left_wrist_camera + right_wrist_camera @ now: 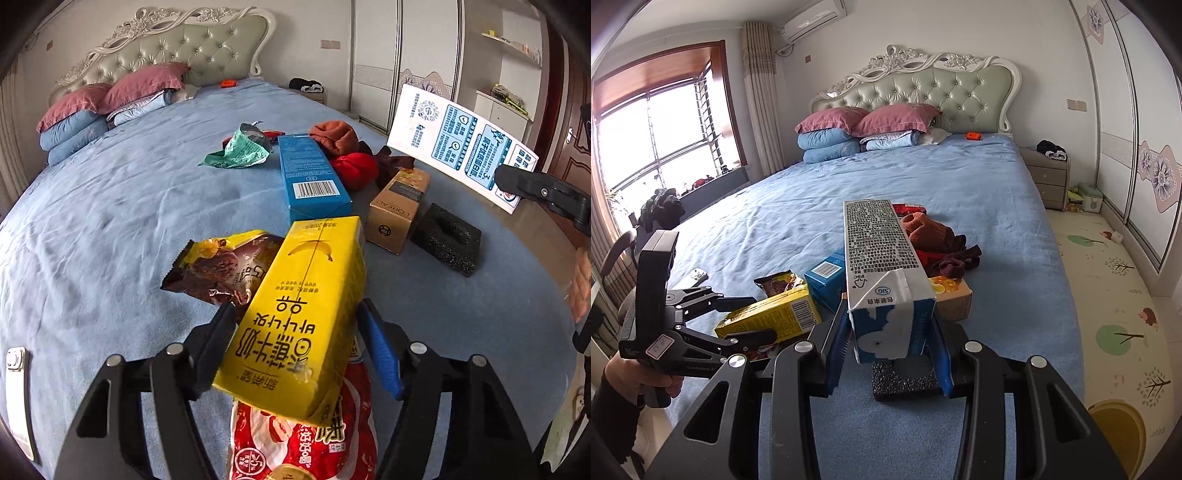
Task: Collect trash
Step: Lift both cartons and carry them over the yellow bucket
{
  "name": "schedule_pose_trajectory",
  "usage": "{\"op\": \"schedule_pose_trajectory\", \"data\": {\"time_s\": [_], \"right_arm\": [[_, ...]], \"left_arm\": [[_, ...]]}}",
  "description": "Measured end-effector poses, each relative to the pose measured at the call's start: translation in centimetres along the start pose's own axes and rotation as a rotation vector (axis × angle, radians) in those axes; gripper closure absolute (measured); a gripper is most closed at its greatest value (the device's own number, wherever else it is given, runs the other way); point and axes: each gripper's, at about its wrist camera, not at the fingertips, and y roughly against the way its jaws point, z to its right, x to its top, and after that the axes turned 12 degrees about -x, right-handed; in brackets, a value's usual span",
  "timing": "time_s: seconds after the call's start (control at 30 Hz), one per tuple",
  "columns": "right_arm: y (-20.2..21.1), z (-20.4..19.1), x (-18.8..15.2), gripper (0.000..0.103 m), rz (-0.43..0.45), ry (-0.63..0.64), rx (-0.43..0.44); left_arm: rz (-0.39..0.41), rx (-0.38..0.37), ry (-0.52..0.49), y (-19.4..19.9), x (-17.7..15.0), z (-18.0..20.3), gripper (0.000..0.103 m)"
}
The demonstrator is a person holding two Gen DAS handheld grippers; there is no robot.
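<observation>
My left gripper [295,314] is shut on a yellow banana-milk carton [306,295], its fingers touching both long sides. The carton is tilted over a red snack wrapper [303,439] on the blue bed [110,221]. In the right wrist view, my right gripper [890,332] is shut on the base of a white-and-blue milk carton [882,258], held lengthwise above the bed. That same carton [461,147] shows at the right of the left wrist view. A brown chocolate wrapper [218,269] lies beside the yellow carton [768,317], which sits between the fingers of the left gripper [757,319].
A blue box [310,177], a crumpled green wrapper [236,147], a tan box [399,206] and a black foam block [447,240] lie on the bed. Red and orange clothes [340,144] are piled behind them. Pillows [864,122] are stacked at the headboard, and a play mat [1108,295] covers the floor.
</observation>
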Motion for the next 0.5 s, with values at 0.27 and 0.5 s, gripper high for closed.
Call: {"op": "schedule_pose_trajectory", "data": {"time_s": [0.27,0.5], "right_arm": [[0.2,0.5,-0.2,0.064,0.003,-0.006,0.004],[2.2,3.6,-0.5,0.064,0.038,-0.023,-0.028]], "left_arm": [[0.040,-0.001,-0.023,1.2,1.1,1.6,0.052],[0.092,-0.058,-0.072,2.1,3.6,5.2,0.052]]}}
